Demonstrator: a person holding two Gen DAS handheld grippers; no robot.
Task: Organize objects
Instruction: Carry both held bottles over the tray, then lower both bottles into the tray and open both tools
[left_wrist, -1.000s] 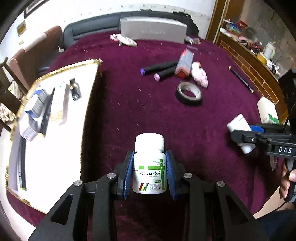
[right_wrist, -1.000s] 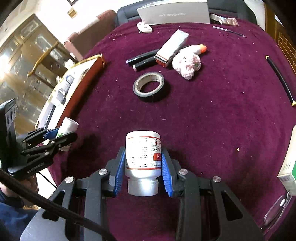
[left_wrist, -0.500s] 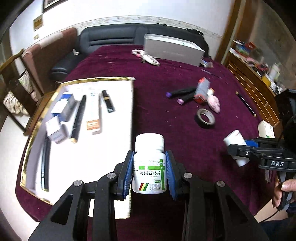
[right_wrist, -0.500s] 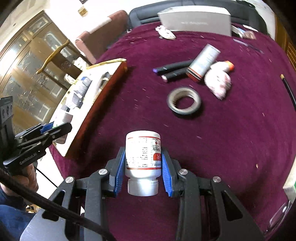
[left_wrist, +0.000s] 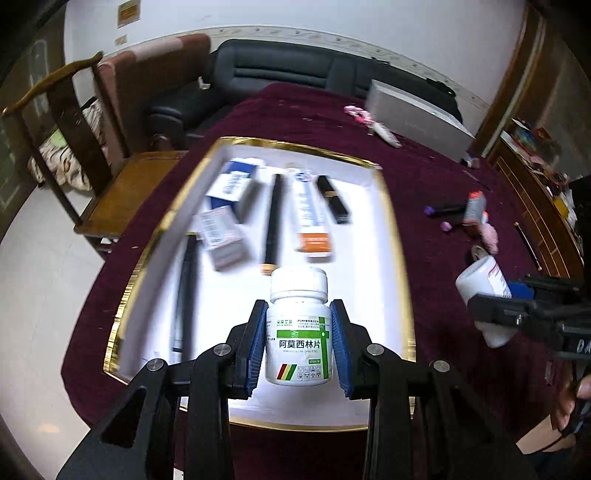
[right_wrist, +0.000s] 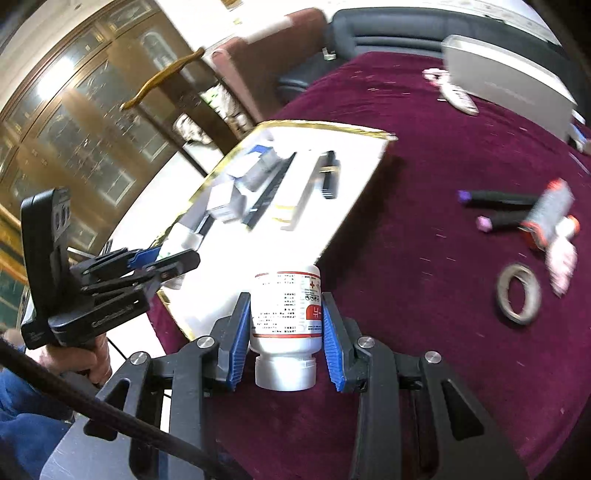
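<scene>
We see the left gripper (left_wrist: 298, 338) clenched on a white pill bottle with a green label (left_wrist: 298, 341), held upright at the lower centre of the left wrist frame, in front of the gold-rimmed white tray (left_wrist: 395, 236). In that tray, toward the upper middle, lie boxes, a black pen (left_wrist: 272, 218) and a tube, all somewhat blurred. The right gripper (right_wrist: 283, 332) grasps a white bottle with a red-trimmed label (right_wrist: 284, 306), cap toward the camera, at the lower centre of its frame, by the tray's near corner. At the right of that frame, on the maroon cloth (right_wrist: 424, 258), we make out what looks like a tape roll (right_wrist: 517, 293).
</scene>
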